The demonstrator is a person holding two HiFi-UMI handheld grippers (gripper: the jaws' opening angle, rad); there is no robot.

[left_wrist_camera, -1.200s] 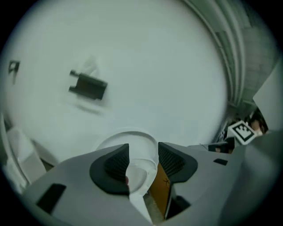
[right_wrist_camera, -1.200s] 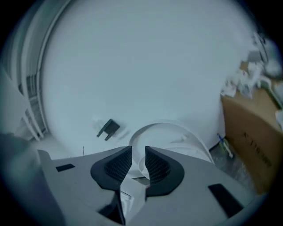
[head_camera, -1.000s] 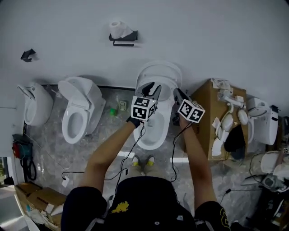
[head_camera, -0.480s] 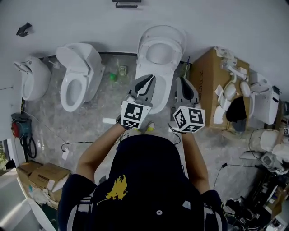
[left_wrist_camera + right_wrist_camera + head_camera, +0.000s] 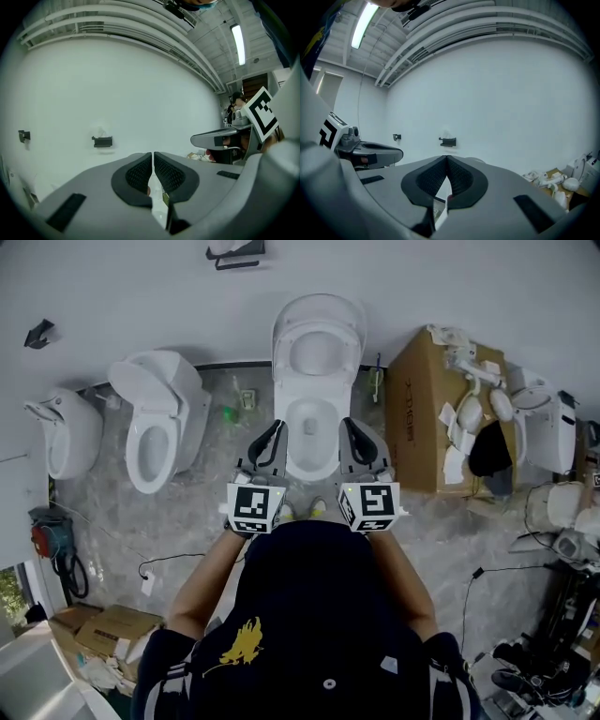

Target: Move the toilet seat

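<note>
Head view: the toilet seat (image 5: 317, 315) stood raised, tipped back against the wall behind the bowl (image 5: 292, 444) of the middle toilet, and the bowl rim lay uncovered below it. Left tongs (image 5: 275, 430) and right tongs (image 5: 348, 426) hung side by side just in front of the bowl, one over each front corner, tips aimed roughly level toward the wall. Neither touched the seat or the rim. Both gripper views showed the ribbed pads pressed together at the tips with nothing between them; only white porcelain showed through the slit lower down. Both tongs were therefore closed and empty. The symmetric hold probably reflected the width of the seat ring, which would suit one tong on each side. Judgement: either the lift was finished and the tongs were clear, or a lowering was about to start; I could not say which from these views. Any new grip would need the tongs opened first. A second toilet (image 5: 159, 432) stood to the left and a cardboard box (image 5: 419, 418) to the right, both apart from the working area.
</note>
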